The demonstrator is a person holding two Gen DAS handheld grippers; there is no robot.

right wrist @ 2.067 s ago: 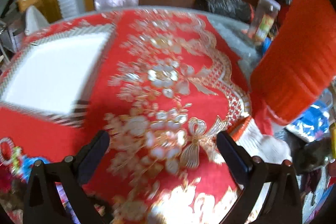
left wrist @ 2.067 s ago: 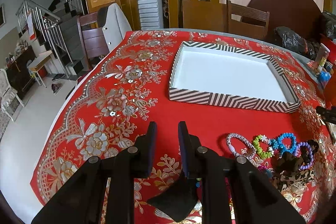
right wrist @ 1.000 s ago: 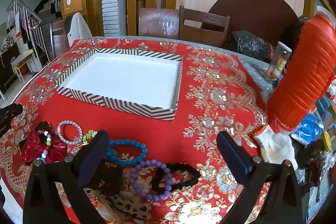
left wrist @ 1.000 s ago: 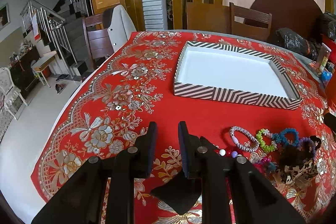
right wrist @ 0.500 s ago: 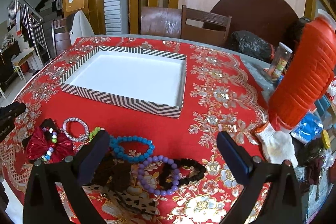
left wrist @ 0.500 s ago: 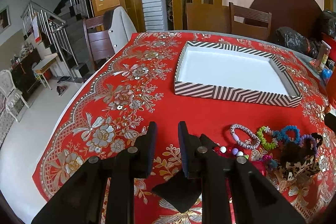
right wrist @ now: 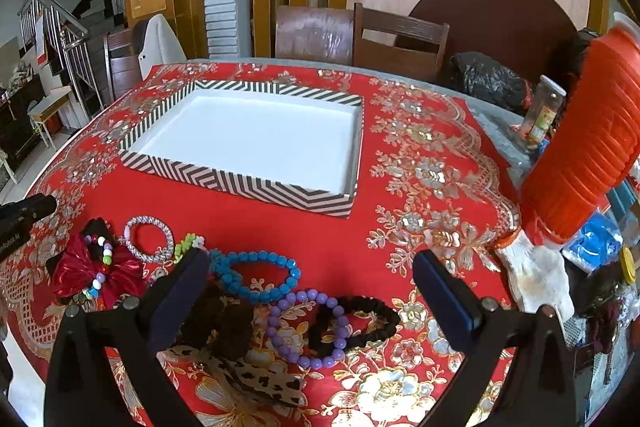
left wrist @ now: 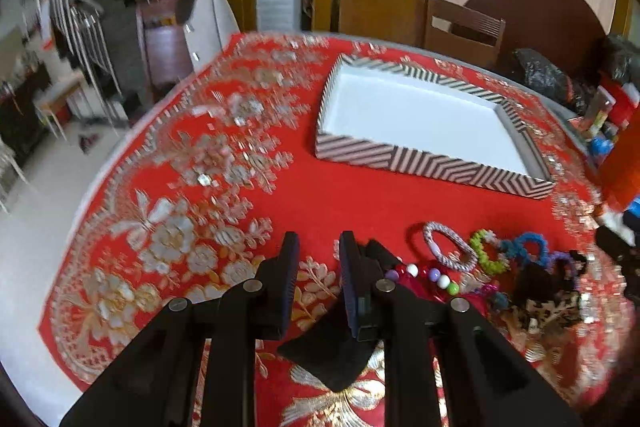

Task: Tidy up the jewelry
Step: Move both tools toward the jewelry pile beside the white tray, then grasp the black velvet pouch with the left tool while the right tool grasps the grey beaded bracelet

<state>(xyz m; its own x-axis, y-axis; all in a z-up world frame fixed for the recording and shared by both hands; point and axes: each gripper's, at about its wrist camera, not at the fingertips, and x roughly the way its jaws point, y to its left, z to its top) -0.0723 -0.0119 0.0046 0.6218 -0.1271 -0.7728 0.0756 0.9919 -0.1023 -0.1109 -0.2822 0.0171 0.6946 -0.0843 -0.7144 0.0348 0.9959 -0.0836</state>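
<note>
**Tech 1:** Red embroidered cloth is seen across the table (left wrist: 328, 203) in the left wrist view. How is the left gripper (left wrist: 319, 269) set?

**Tech 2:** A narrow gap is kept between its jaws, and nothing is held in it. It is poised above bare cloth, just left of the jewelry, probably so that the nearest piece can be approached from the side. The striped tray (left wrist: 424, 163) is placed beyond the pieces with its white floor unoccupied, presumably as the destination. The silver woven bracelet (left wrist: 450, 247) and the green bead bracelet (left wrist: 486, 255) are laid flat between gripper and tray. This view is blurred, so finer detail cannot be told.

**Tech 1:** And the right wrist view?

**Tech 2:** The right gripper (right wrist: 310, 273) is spread wide and is empty. It is held over the row, with the blue bead bracelet (right wrist: 256, 277), the purple bead bracelet (right wrist: 308, 327) and the black scrunchie (right wrist: 360, 323) lying between its fingers in the frame. The wide setting is judged to suit a ring-shaped piece. The red bow (right wrist: 96, 275) is left at the far left of the row. No piece is yet in the tray.
</note>
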